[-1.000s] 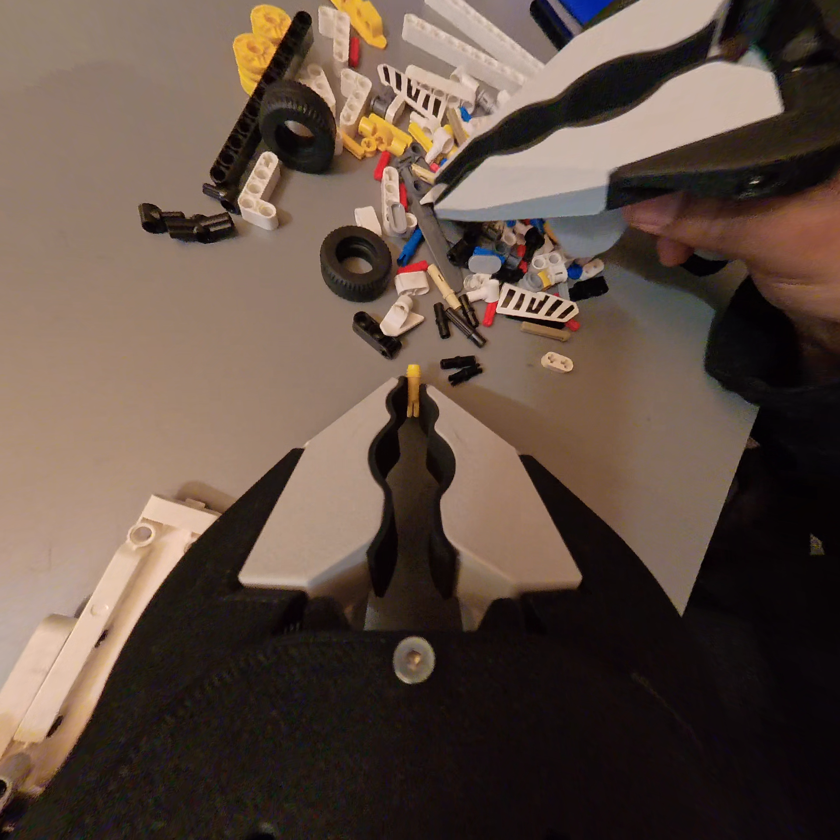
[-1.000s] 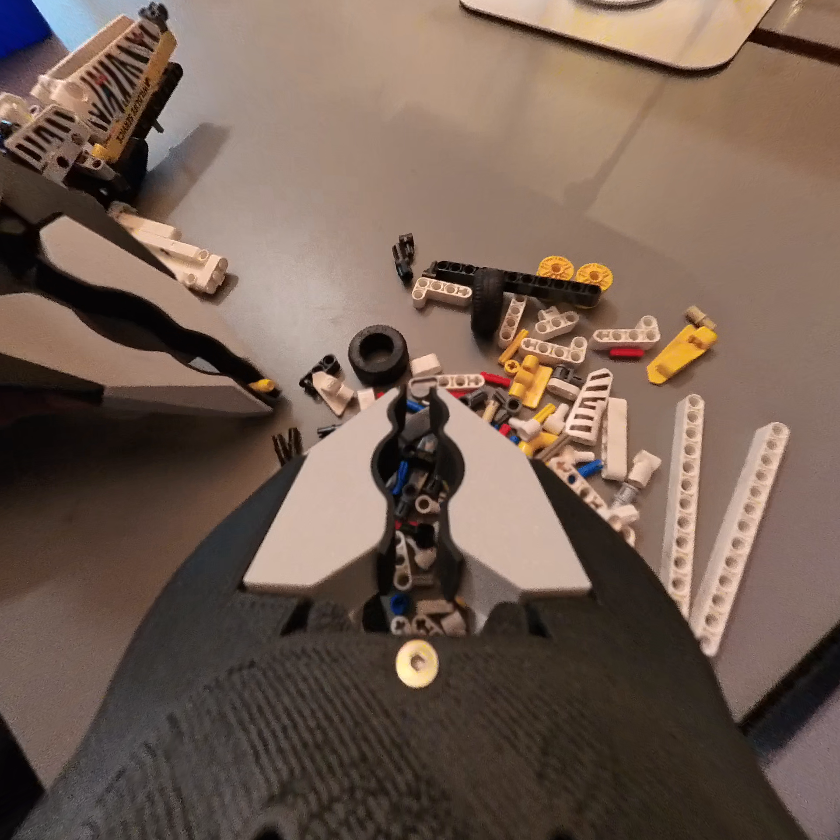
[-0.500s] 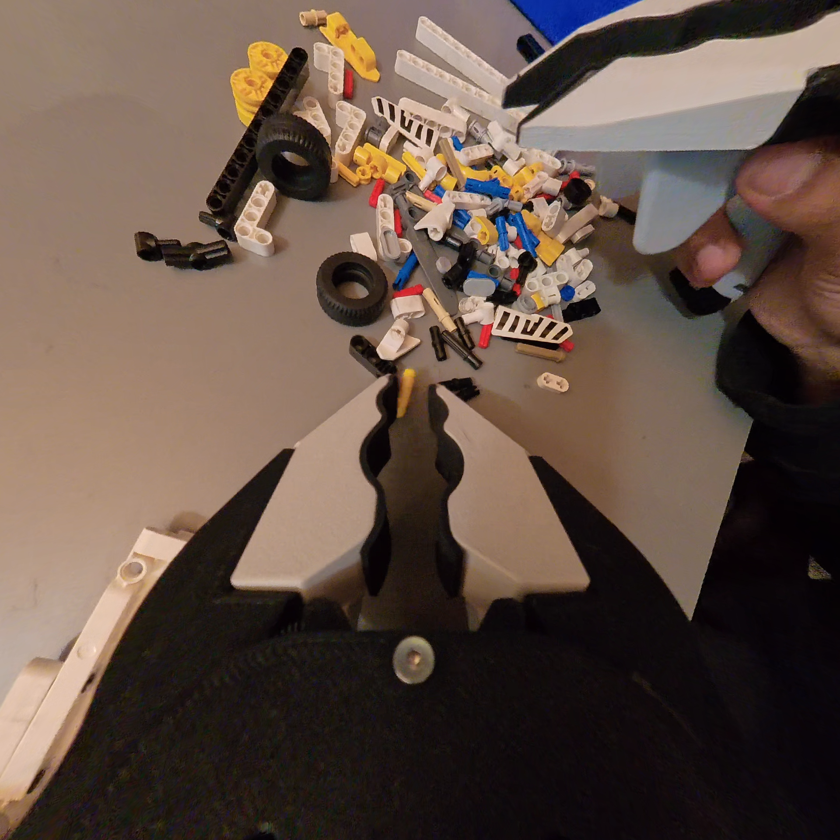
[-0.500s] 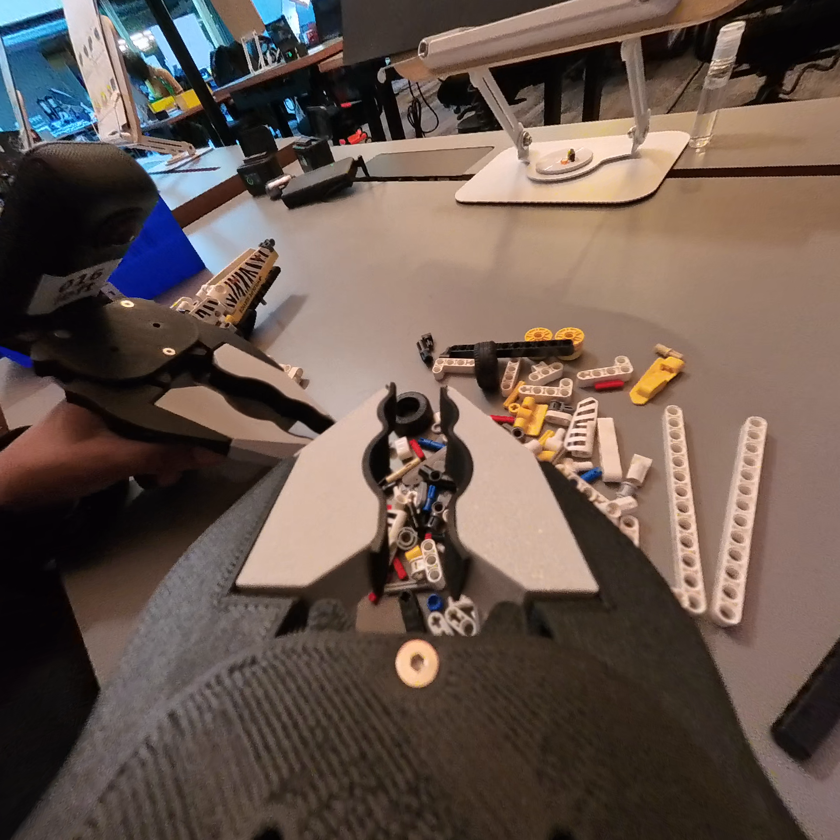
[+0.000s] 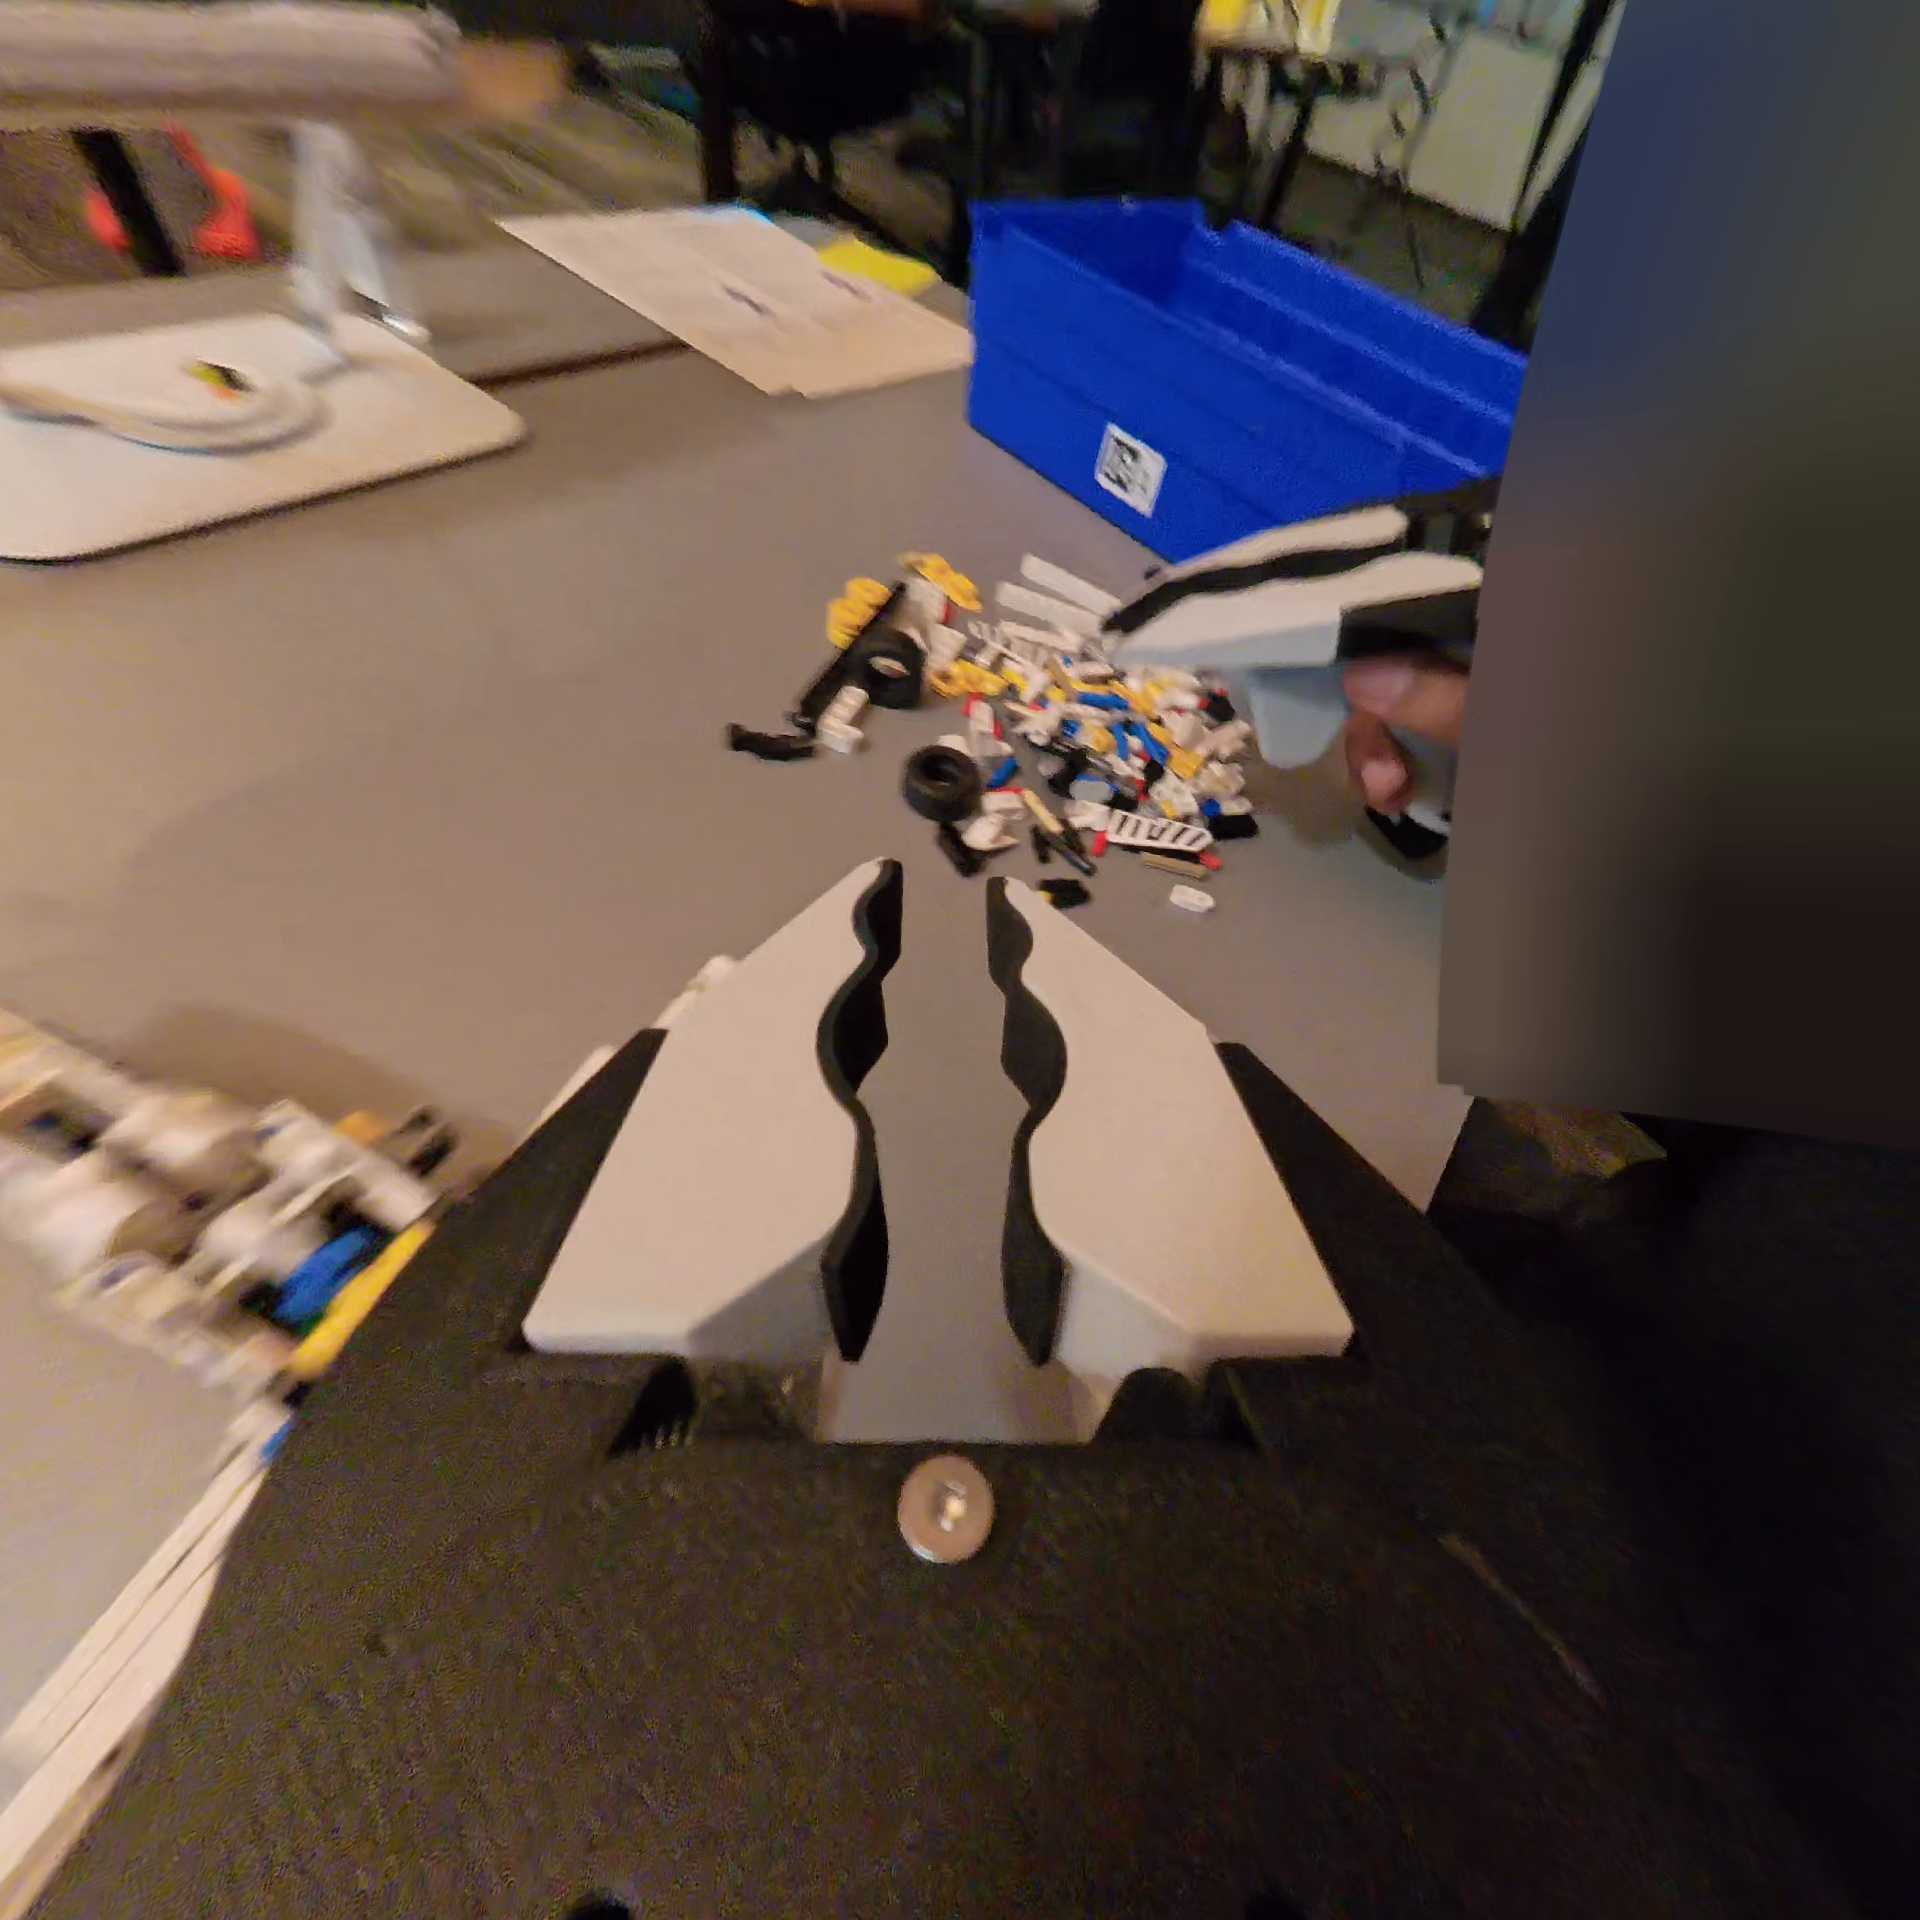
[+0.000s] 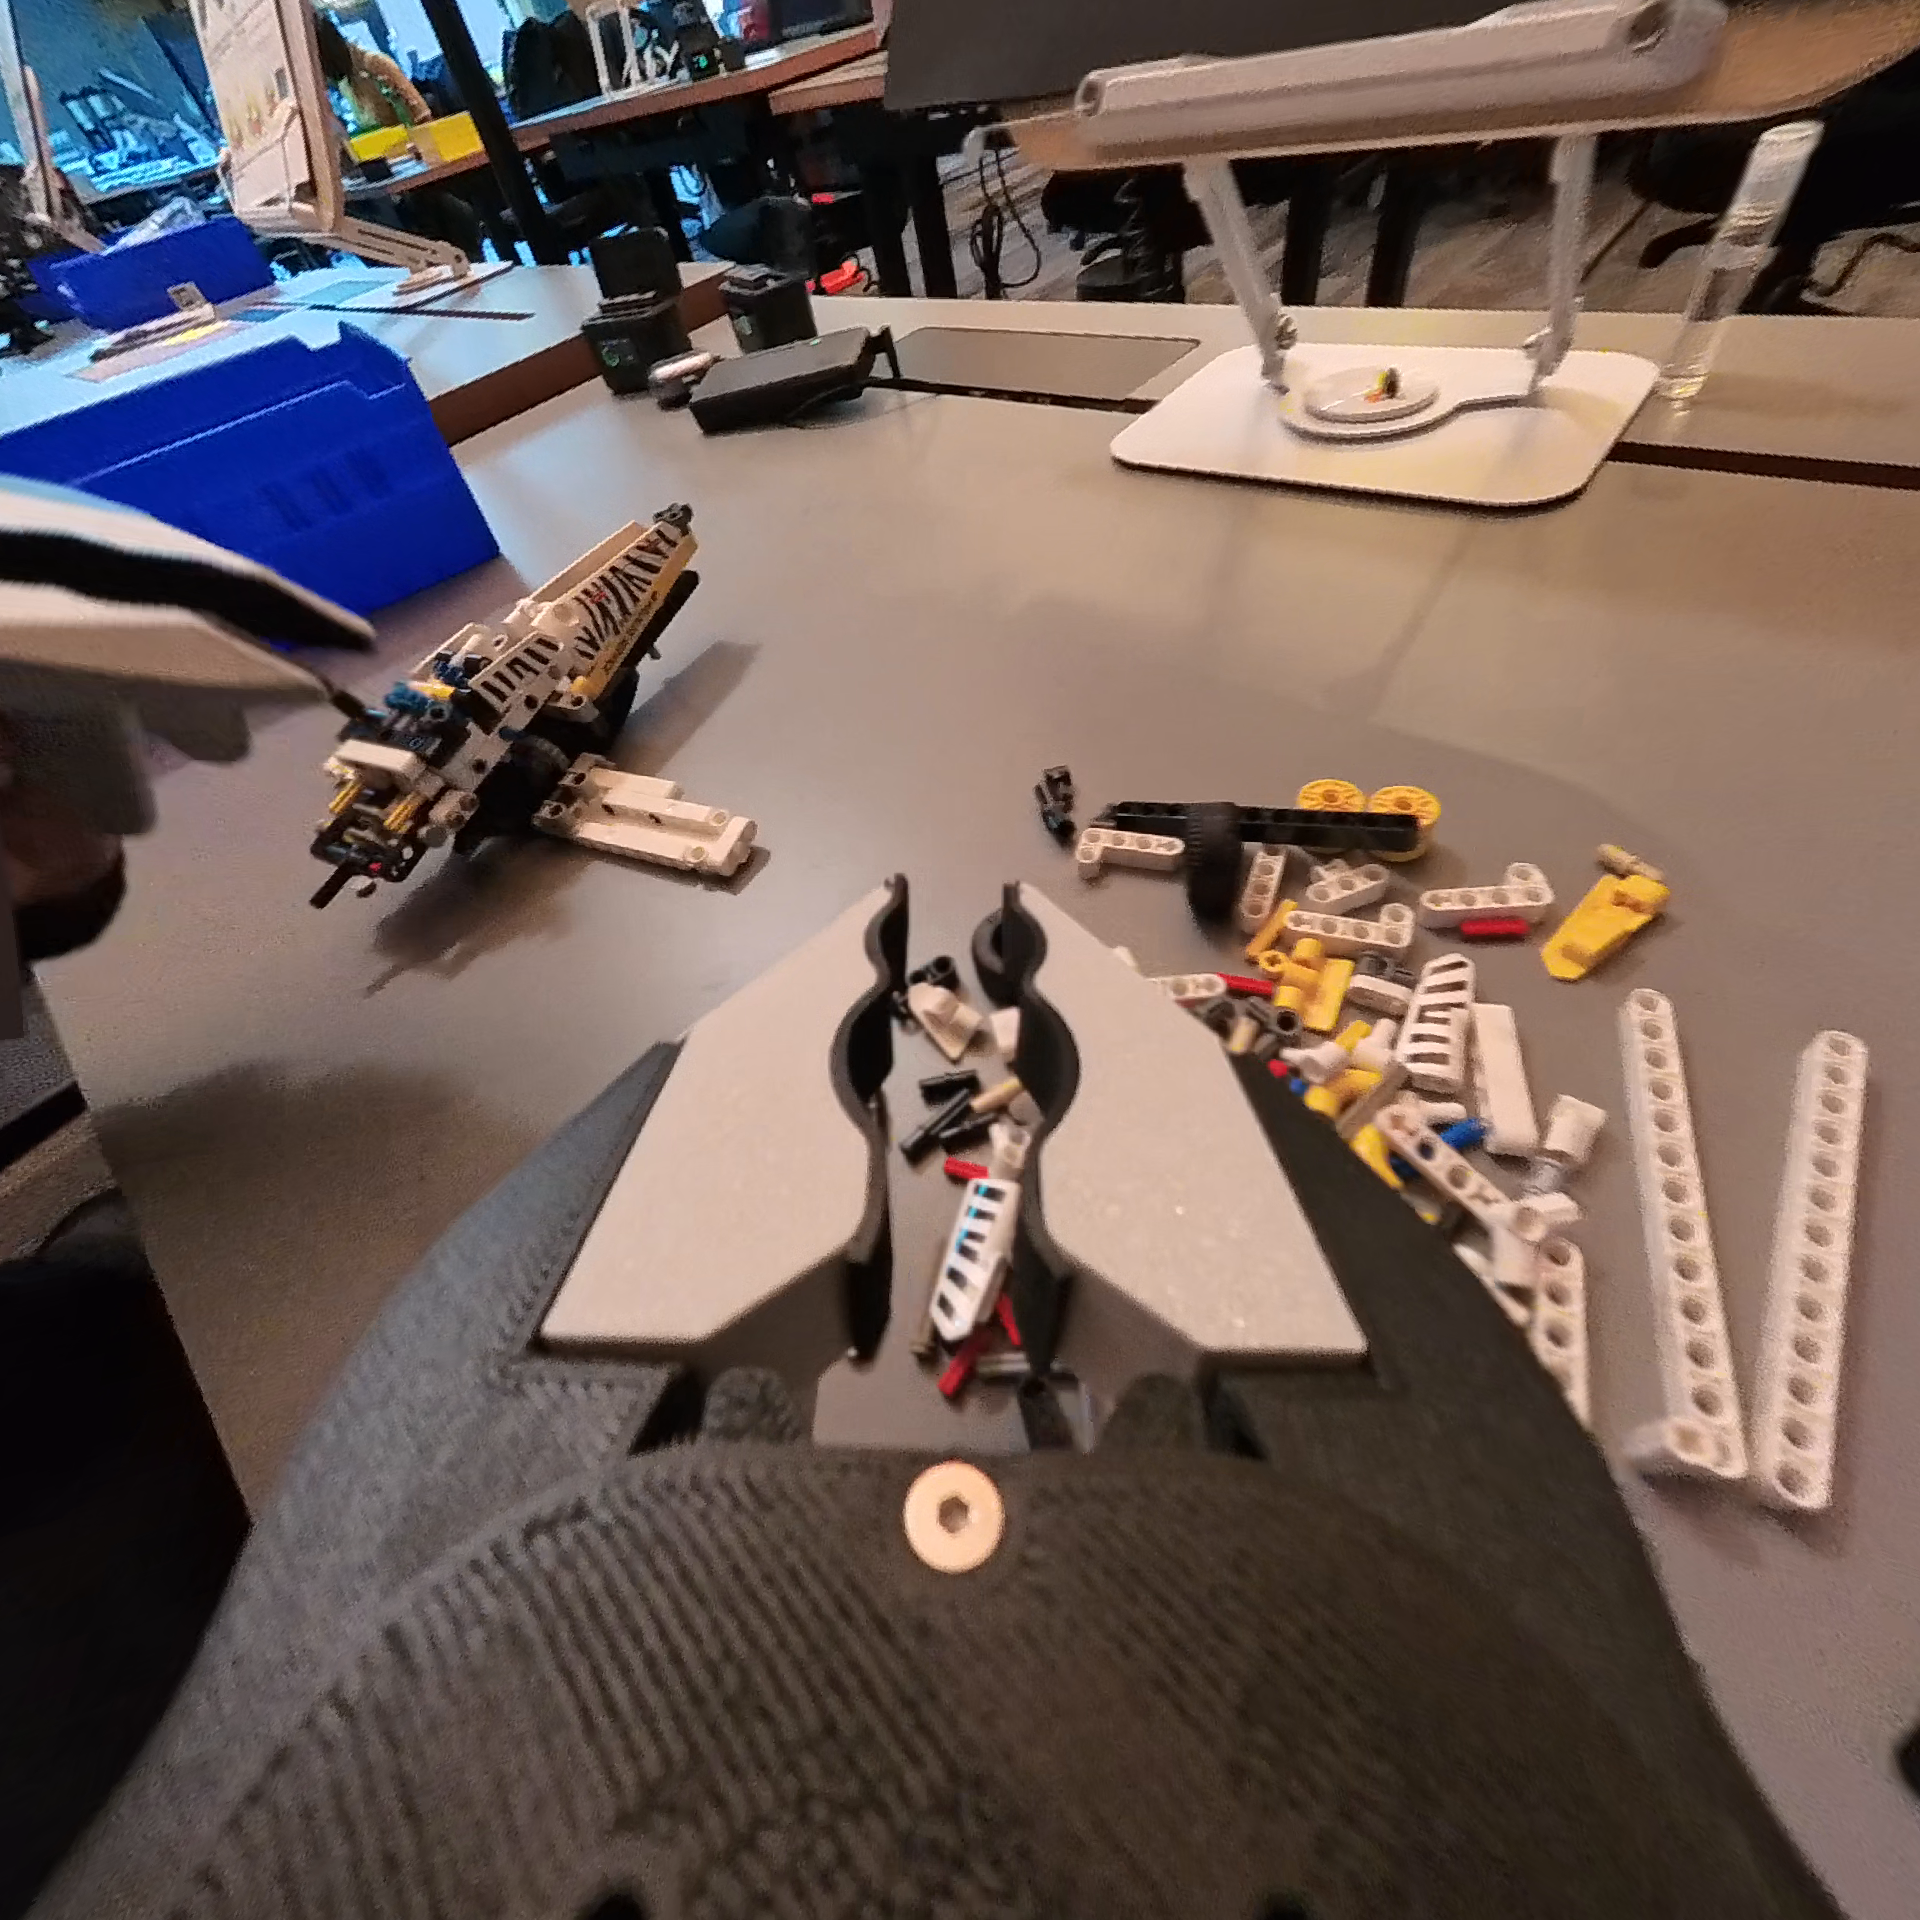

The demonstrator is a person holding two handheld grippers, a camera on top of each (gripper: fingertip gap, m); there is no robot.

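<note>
both grippers (fingers apart, bare) above brick pile

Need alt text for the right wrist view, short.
The right hand-held gripper hangs open and empty above a scattered pile of small white, yellow, black and blue plastic building pieces on a grey table. A part-built white, yellow and black striped brick model sits left, near a blue plastic bin.

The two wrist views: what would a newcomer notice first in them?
First, the pile of small plastic building parts scattered on the grey table, under the open right hand-held gripper. Left of it stands a half-built striped model, with a blue bin behind.
</note>
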